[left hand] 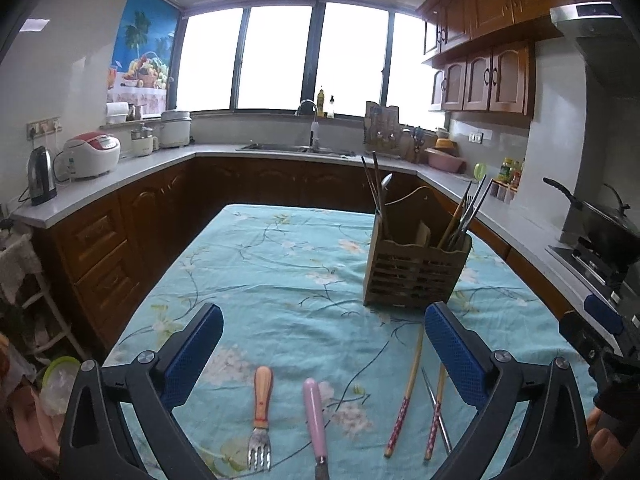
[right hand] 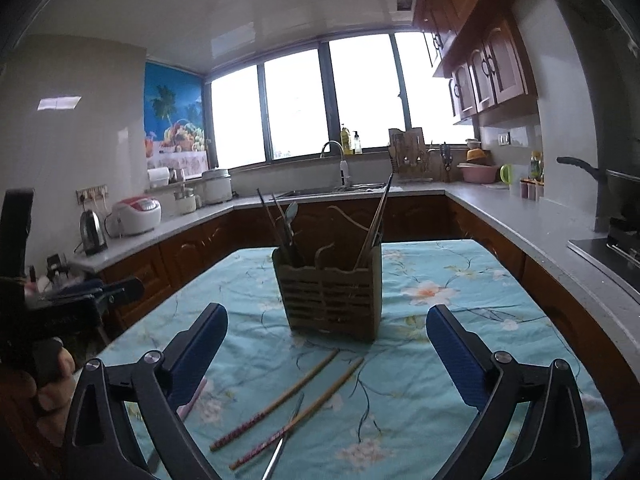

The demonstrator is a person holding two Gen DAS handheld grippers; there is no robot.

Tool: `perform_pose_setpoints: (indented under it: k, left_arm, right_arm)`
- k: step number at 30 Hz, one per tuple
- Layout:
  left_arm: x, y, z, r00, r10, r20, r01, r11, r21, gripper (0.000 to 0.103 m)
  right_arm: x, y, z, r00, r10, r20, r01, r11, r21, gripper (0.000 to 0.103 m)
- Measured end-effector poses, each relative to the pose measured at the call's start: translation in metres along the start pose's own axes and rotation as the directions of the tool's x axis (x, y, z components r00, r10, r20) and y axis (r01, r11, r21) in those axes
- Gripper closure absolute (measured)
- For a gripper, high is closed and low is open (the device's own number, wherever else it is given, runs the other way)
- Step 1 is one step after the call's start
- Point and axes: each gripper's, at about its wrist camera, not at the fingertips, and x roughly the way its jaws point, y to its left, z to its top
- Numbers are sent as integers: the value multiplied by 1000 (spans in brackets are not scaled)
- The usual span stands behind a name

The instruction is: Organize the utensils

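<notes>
On the floral turquoise tablecloth (left hand: 280,264), both the left gripper (left hand: 323,336) and right gripper (right hand: 327,336) gape wide, empty
Only the left view shows the wooden-handled fork (left hand: 261,416); both show the slatted wooden utensil holder (right hand: 330,296)

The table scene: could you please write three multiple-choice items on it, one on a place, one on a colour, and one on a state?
1. Where does the wooden utensil holder stand?
A. on the floral tablecloth
B. in the sink
C. on the stove

2. What colour is the handle of the utensil beside the fork?
A. green
B. pink
C. black

3. How do the right gripper jaws stand?
A. shut on a chopstick
B. shut on nothing
C. wide open, holding nothing

Answers: 1 A, the holder rests on the cloth; 2 B, the pink-handled utensil lies right of the fork; 3 C, both blue pads stand far apart above the chopsticks.
</notes>
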Motion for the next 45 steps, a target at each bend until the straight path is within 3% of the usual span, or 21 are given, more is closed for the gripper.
perform_pose_setpoints:
  k: [18, 45]
  left_arm:
    - [-31, -5, -14, 999, 33, 27, -34, 999, 29, 1]
    - [-36, -8, -16, 998, 59, 27, -60, 997, 50, 1]
  right_arm:
    - [-22, 14, 0, 1000, -4, -19, 3, 1000, -8, 0]
    - [-26, 15, -1, 1000, 2, -24, -2, 1000, 15, 0]
